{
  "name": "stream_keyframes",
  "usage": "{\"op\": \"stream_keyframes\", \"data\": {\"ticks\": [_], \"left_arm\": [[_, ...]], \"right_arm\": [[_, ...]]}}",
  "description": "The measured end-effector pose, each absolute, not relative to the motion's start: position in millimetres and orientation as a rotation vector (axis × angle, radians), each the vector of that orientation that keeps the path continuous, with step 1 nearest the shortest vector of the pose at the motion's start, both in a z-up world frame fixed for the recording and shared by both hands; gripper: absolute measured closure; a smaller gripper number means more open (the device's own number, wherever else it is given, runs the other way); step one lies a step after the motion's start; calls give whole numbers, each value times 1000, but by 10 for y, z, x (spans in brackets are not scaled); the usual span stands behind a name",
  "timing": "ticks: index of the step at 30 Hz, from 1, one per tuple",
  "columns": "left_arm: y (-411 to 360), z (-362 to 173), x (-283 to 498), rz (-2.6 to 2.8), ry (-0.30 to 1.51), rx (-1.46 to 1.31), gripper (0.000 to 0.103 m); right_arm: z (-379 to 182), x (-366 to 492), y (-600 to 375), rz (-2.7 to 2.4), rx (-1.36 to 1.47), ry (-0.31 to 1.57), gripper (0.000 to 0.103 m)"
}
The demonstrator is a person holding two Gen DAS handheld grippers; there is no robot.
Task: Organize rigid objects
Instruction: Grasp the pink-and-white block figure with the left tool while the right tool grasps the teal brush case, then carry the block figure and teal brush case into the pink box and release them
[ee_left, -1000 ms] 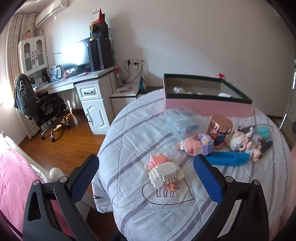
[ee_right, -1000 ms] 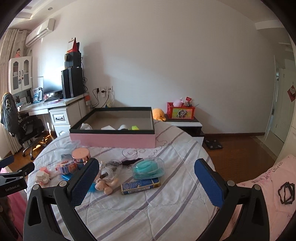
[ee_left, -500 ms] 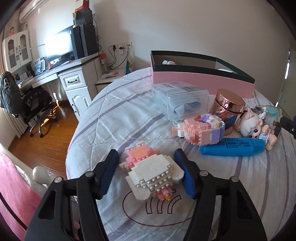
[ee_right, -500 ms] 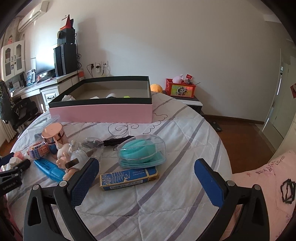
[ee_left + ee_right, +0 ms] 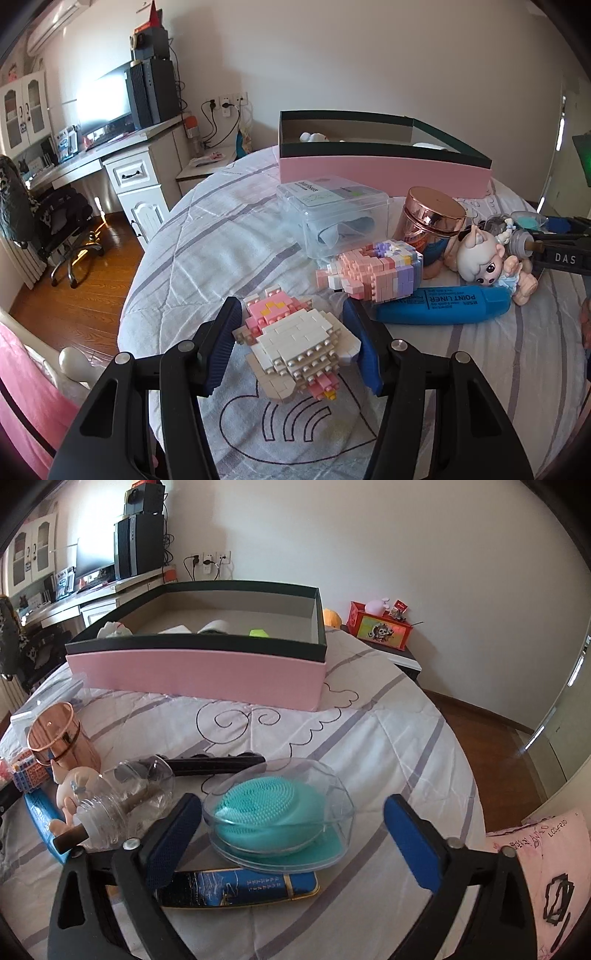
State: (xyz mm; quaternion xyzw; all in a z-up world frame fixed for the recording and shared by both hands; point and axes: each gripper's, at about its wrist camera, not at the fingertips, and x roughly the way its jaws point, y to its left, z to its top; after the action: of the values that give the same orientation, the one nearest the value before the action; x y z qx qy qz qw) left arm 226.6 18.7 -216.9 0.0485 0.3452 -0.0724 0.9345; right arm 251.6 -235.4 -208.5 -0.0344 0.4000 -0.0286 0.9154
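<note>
Left gripper clamped on white-and-pink brick-built figure, low centre on striped quilt; right gripper jaws closing, not yet pressing, around clear plastic case with teal silicone brush; pink open box with dark rim at 12 o'clock beyond.

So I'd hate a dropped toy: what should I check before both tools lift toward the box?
1. Left tool pads on the white brick figure: ok.
2. Right tool closing around the clear case, far pad not yet touching: not ok.
3. Blue tin lies partly under that case: not ok.
4. Pink box open, bare floor inside: ok.
5. Figure's bricks locked together: cannot tell.
</note>
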Motion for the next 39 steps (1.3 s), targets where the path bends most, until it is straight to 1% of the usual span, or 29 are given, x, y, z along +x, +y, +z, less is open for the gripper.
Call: {"op": "stream_keyframes", "data": {"ticks": [1,6,14,20,25,29,34,39], "left_arm": [[175,-2161,2263,-151,706,102,45],[139,-2096,2202,-155,691,107,45],[80,-1856,1995,-185,631,96,45],[-84,-1473,1821,-202,519,104,45],[-208,-1073,1621,-174,364,84,45],[-248,-822,1500,-128,257,75,45],[-289,-682,1514,-120,207,71,45],[-340,-667,1632,-129,209,77,45]], "right_arm": [[-2097,2537,-2357,-50,-67,833,31],[-2068,2470,-2350,-37,-53,813,31],[-1843,2095,-2341,-23,2,681,31],[-1549,1813,-2188,6,17,553,31],[-1168,1518,-1999,31,9,385,31],[-959,1397,-1913,38,3,307,31],[-770,1368,-1860,42,-4,253,31],[-722,1459,-1846,44,-13,246,31]]}}
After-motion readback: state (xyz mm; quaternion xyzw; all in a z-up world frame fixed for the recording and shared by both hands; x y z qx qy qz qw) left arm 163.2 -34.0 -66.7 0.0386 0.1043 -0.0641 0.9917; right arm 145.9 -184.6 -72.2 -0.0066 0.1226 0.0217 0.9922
